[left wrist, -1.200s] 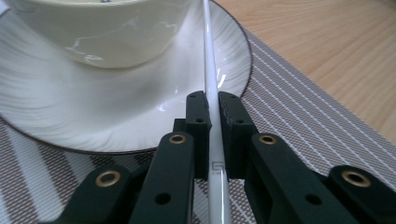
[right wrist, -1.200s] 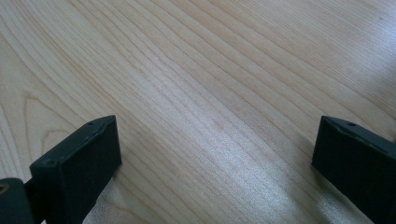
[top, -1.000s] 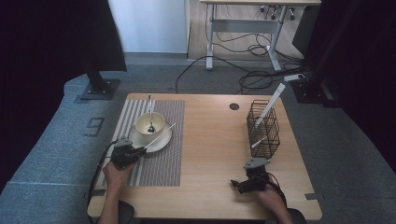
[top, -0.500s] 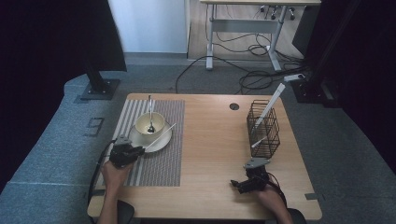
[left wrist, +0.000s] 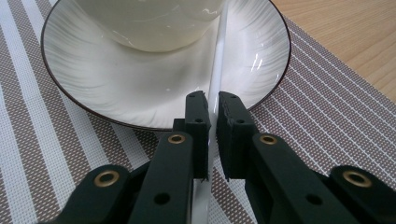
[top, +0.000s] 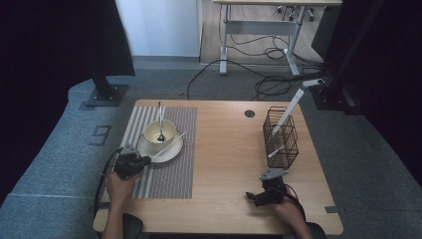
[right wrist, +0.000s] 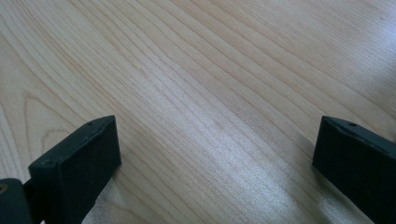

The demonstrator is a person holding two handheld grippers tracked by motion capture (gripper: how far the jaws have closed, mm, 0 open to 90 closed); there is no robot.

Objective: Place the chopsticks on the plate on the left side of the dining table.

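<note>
With the white chopstick [left wrist: 217,70] pinched between the left gripper [left wrist: 212,112] over the saucer [left wrist: 93,88] rim beside the bowl [top: 159,132], it should be lifted level and slowly, while the right gripper [right wrist: 215,154], spread, rests on the table [right wrist: 196,70].

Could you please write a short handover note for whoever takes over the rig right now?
Left gripper: shut on the thin white stick, which lies across the white ribbed saucer on the striped placemat.
Right gripper: open, over bare wooden table.
The cream bowl sits on the saucer with a metal spoon in it; the black wire basket holds another white stick.
Done: stick gripped. Left: probably lifting it and moving it, perhaps to the basket.
</note>
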